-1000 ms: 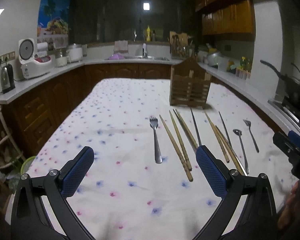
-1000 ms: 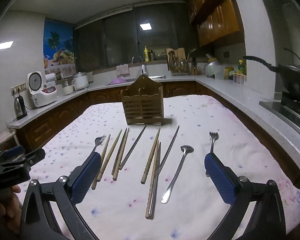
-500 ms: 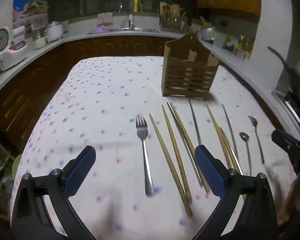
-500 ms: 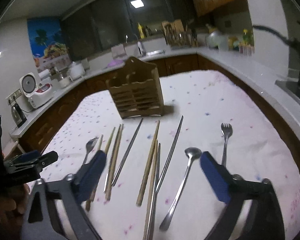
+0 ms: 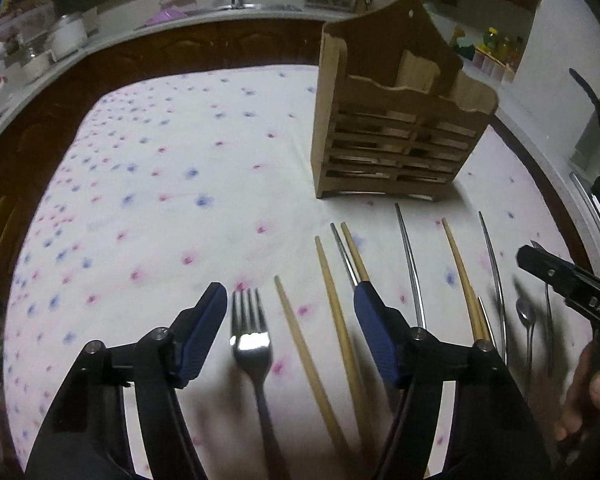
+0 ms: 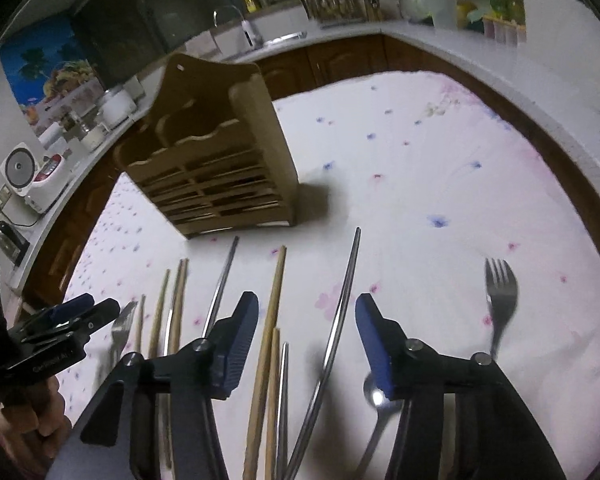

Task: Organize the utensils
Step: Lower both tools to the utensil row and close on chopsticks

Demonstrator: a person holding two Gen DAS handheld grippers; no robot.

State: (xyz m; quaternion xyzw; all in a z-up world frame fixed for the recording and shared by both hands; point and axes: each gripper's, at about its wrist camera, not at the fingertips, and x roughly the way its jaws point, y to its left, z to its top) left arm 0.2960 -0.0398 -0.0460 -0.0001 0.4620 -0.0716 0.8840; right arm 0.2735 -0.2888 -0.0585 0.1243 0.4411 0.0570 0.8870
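Hovering low over the desk [image 5: 148, 184], the left claw [image 5: 290, 334] is seen spread, its jaws just narrowed, around a fork [image 5: 252, 344] and two wooden chopsticks [image 5: 300, 344], none pinched. The right claw [image 6: 306, 344], likewise narrowed yet gripping nothing, is held over chopsticks and a spoon [image 6: 374, 396]. Beyond, a wooden utensil holder [image 5: 396, 120] is stood upright.

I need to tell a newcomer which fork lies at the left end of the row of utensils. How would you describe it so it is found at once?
Find the wooden utensil holder standing on the flowered tablecloth. In front of it lies a row of chopsticks and cutlery; go to the row's left end in the left wrist view. There the fork lies apart, beside a wooden chopstick; it is larger than the small fork at the other end.
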